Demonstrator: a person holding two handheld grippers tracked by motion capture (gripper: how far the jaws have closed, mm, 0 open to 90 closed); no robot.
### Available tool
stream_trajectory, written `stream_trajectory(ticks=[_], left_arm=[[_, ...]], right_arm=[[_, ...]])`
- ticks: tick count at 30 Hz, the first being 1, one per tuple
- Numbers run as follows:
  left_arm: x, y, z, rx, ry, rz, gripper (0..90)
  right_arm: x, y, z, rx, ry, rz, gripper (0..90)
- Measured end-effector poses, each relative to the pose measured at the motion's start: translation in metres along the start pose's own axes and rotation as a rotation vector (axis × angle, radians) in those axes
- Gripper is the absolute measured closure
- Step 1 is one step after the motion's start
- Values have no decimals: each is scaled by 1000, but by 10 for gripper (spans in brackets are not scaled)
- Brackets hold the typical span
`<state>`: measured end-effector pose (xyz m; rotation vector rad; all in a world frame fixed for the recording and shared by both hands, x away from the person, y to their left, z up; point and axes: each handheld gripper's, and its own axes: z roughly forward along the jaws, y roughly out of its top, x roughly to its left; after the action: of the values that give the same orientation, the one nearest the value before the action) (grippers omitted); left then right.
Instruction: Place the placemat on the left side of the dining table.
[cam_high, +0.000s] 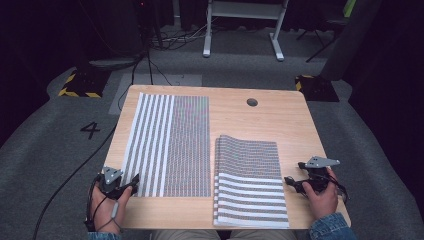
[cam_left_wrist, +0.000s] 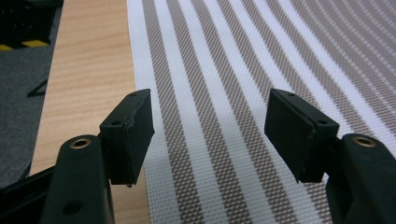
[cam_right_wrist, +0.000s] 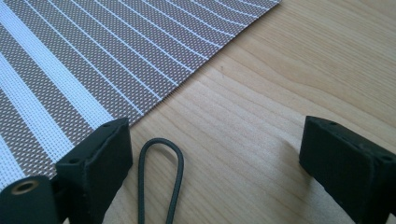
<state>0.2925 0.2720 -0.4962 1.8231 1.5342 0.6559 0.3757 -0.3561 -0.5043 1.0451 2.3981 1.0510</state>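
At six o'clock the folded placemat (cam_high: 251, 182) lies finished, the right gripper (cam_high: 300, 172) spread beside it. At eight, the left gripper (cam_high: 131, 182), jaws spread and empty, meets the flat placemat (cam_high: 170, 145), which probably awaits folding.

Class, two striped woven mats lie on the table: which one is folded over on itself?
The striped woven mat on the right, nearer the right gripper; its far edge curls into a doubled layer, while the left mat lies flat.
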Motion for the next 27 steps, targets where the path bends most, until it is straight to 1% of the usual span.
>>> stream_trajectory(ticks=[3, 4, 5, 6, 8, 11, 14, 15, 17, 19, 21, 22, 23, 24, 25, 26, 27], left_arm=[[1, -2, 5, 19, 3, 2, 305], [1, -2, 6, 50, 7, 6, 298], [1, -2, 7, 64, 11, 1, 293], [0, -2, 8, 62, 15, -12, 288], [1, -2, 8, 67, 14, -22, 265], [1, -2, 8, 68, 14, -23, 265], [0, -2, 9, 70, 26, -29, 262], [-1, -1, 10, 67, 33, -37, 263], [-1, 1, 11, 78, 33, -38, 269], [-1, 3, 12, 72, 34, -41, 291], [-2, 3, 14, 62, 30, -31, 323], [-2, 3, 13, 65, 21, -23, 338], [-2, 3, 14, 59, 19, -18, 363], [-3, 3, 14, 47, 0, -5, 395], [-4, 3, 13, 47, -9, 4, 477], [-5, 3, 14, 39, -23, 4, 557], [-5, 4, 13, 41, -21, 12, 595]], right_arm=[[0, 0, 0, 1, -1, -3, 96], [0, 0, 0, 1, -1, -3, 96], [0, 0, 0, 1, -1, -3, 96], [0, 0, 0, 1, -1, -3, 96], [0, 0, 0, 1, -1, -3, 96], [0, 0, 0, 1, -1, -4, 96], [0, 0, 0, 1, -1, -4, 96], [0, 0, 0, 1, -1, -4, 96], [0, 0, 0, 3, -1, -3, 96], [0, 0, 0, 2, -2, -3, 96], [0, 0, 0, 2, -2, -4, 96], [0, 0, 0, 4, -2, -4, 96], [0, 0, 0, 3, -3, -4, 96], [0, 0, 0, 2, -3, -4, 96], [1, 0, 0, 2, -4, -4, 96], [1, 0, 0, 2, -4, -4, 96], [1, 0, 0, 2, -3, -5, 96]])
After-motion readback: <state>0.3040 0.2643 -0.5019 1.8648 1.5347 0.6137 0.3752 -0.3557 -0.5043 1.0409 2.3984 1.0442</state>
